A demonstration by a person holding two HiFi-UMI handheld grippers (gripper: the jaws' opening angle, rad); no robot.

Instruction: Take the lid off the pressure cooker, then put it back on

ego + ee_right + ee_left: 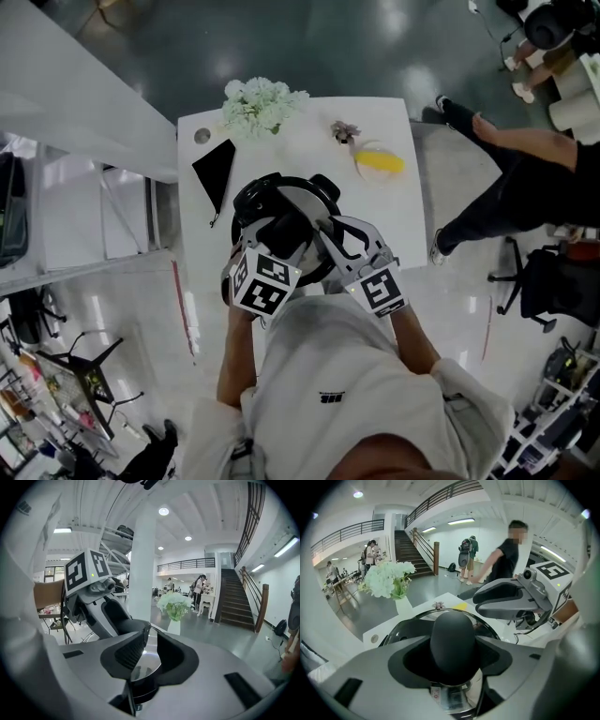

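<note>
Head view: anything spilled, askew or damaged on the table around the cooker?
Nothing stands out. The pressure cooker sits upright on the white table with its lid on. The flowers stand at the far edge, and the yellow item and black item lie flat. No spill visible.

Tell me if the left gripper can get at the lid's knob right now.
Yes, apparently: the left gripper looks closed on the lid's black knob, with nothing in between.
</note>
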